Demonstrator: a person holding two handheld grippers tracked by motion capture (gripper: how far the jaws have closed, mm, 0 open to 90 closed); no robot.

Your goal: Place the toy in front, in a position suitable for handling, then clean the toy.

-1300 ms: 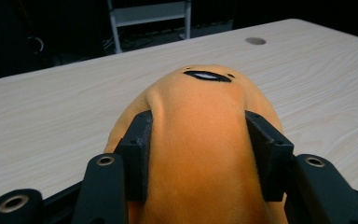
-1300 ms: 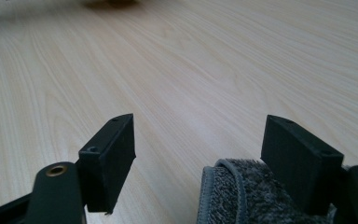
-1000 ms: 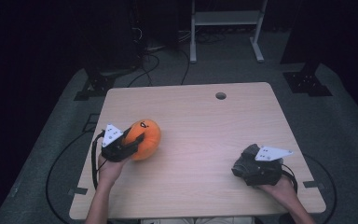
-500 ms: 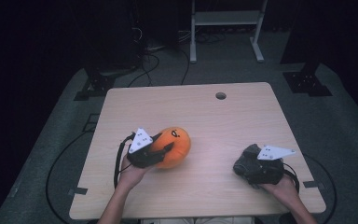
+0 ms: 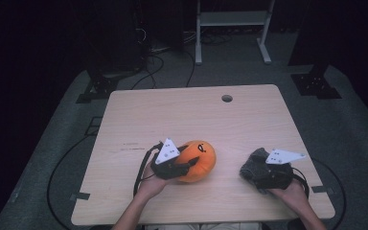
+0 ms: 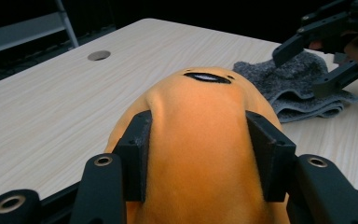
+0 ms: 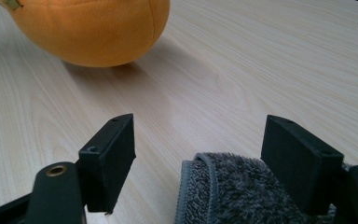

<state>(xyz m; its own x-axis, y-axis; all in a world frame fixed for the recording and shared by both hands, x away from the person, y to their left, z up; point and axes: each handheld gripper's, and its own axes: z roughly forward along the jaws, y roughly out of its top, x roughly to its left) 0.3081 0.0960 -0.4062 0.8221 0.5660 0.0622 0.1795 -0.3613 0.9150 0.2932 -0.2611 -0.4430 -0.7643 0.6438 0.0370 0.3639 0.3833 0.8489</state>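
Left tongs clamp the plush, a round orange toy with a black mark on top, at the desk's 6 o'clock, bare wood open toward 12; right tongs gape over a grey cloth near the 4 o'clock edge.

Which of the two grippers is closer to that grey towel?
The right gripper: its open jaws stand over the grey towel. The left gripper, clamped on the orange plush pumpkin, is off to the towel's left.
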